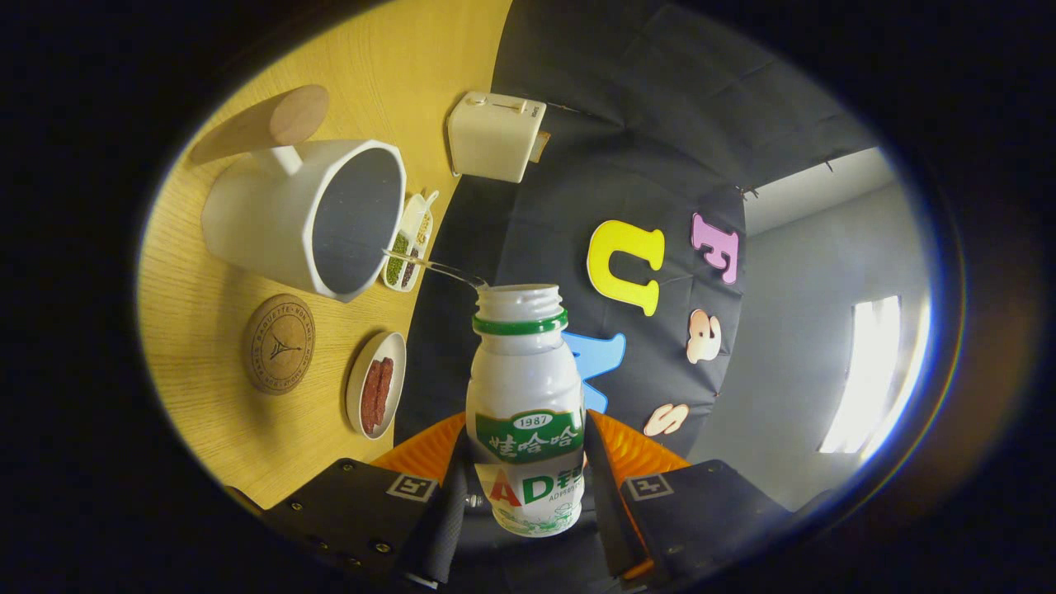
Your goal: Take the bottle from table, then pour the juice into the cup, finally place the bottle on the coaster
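A boxy cream-white plastic toaster (496,137) stands at the far edge of the light wooden table (206,330), against the black cloth wall. Nearer along that same table edge lies a narrow white divided tray (410,244) holding green beans and other small dry grains in separate sections. Further along the edge from the toaster, past the tray, sits a small round white dish (375,384) with dark red strips lying in it, apart from the tray.

Tool (525,483) rolled sideways, fingers (606,487) clamped shut.
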The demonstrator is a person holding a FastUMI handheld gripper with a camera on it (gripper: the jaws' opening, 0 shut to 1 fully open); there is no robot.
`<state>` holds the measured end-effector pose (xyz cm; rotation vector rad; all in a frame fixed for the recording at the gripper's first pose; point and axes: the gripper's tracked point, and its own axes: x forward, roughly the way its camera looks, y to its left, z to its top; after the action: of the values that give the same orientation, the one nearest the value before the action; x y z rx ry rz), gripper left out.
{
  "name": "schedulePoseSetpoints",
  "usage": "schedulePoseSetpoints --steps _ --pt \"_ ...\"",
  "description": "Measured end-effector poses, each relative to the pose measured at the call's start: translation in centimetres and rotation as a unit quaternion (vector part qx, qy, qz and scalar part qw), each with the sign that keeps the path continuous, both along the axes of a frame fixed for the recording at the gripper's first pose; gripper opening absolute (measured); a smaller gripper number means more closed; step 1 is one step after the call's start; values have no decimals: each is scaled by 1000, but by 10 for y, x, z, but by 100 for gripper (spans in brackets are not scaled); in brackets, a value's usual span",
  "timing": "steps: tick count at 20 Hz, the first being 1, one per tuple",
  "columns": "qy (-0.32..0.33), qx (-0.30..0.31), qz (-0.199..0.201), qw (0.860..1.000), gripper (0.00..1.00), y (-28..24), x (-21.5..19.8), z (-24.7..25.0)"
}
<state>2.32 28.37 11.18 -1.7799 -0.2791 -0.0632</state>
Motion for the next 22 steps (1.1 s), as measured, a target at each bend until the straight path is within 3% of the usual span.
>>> schedulePoseSetpoints --steps 22 --pt "-24 -62 18 998 68 15 -5 4"
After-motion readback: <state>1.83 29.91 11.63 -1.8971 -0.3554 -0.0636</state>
